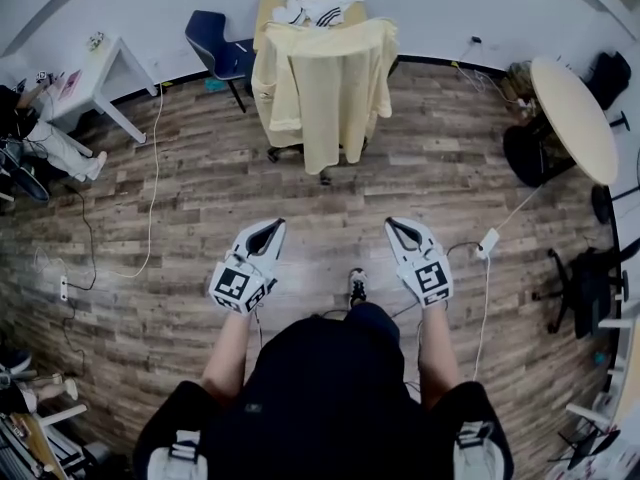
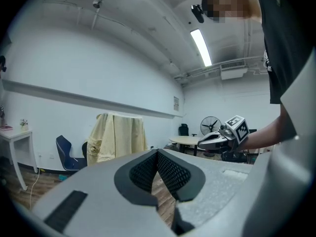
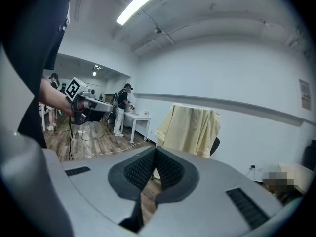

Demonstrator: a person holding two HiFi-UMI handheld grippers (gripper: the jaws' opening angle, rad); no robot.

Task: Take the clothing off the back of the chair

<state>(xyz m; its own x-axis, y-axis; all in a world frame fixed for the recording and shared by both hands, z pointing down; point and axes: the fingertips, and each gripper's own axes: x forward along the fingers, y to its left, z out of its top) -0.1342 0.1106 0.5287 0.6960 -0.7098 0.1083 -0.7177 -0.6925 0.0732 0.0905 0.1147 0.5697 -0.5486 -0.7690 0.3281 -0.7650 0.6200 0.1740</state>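
Pale yellow clothing (image 1: 322, 86), draped over chair (image 1: 300, 152) back

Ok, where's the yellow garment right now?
The yellow garment is draped over the office chair at the head view's top centre, just right of the blue chair, well ahead of the left gripper and right gripper.

The person wears a black short-sleeved top (image 1: 320, 388), which fills the head view at six o'clock, and a black-and-white shoe (image 1: 357, 286) shows just above it. The left tool (image 1: 268, 230) and right tool (image 1: 398, 228) have pale grey shells around dark hollows. Each carries a white cube printed with black square markers: the left cube (image 1: 232, 286) at eight o'clock, the right cube (image 1: 432, 278) at four. Their pads (image 2: 170, 174) are black and finely ribbed.
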